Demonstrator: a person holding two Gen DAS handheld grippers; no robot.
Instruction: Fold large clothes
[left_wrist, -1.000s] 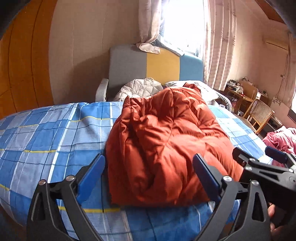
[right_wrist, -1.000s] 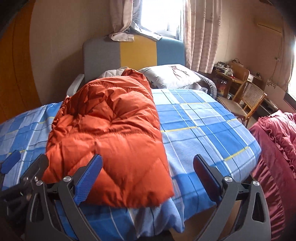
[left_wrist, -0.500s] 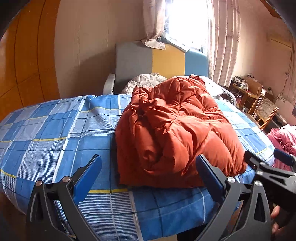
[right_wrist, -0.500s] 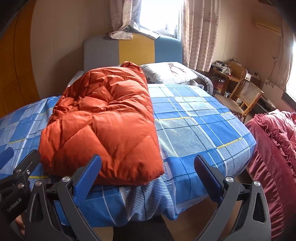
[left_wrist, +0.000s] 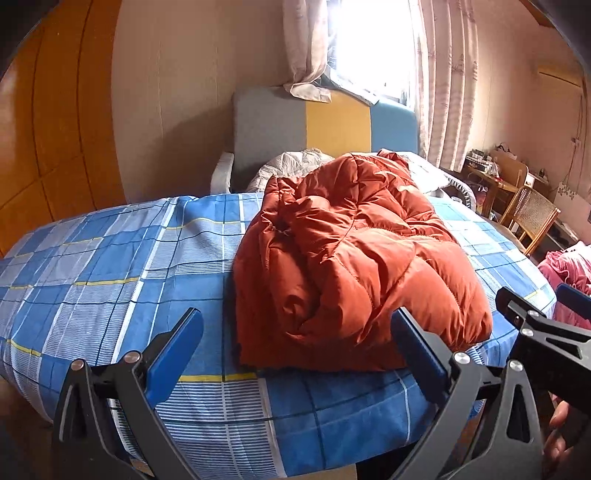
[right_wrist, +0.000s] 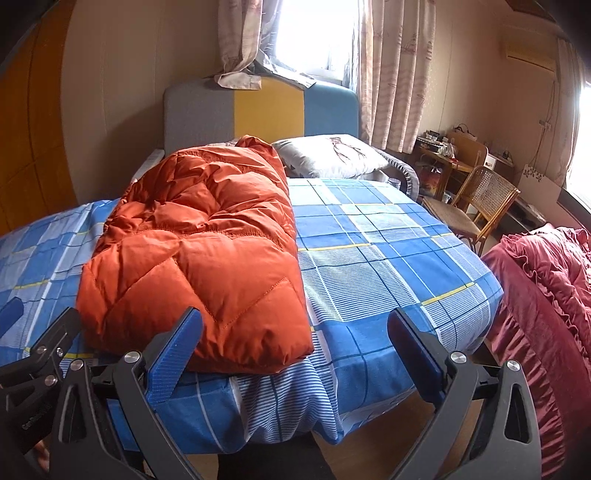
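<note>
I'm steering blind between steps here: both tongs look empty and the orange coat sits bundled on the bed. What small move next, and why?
Probably ease the left tongs forward to the near left edge of the coat. That side looks bunched and loosely rolled, while the right side lies smooth. Both tongs, the right too, hang open and empty just short of the bed, so nothing needs releasing first.

The folded orange quilted down jacket (right_wrist: 199, 251) lies on the blue plaid-sheeted bed (right_wrist: 388, 258) ahead of me, near the front edge. A grey printed pillow (right_wrist: 332, 155) sits behind it by the tricolour padded headboard (right_wrist: 258, 114). To the right stand a cane-backed wooden chair (right_wrist: 476, 203) and a crimson ruffled quilt (right_wrist: 546, 295).
</note>
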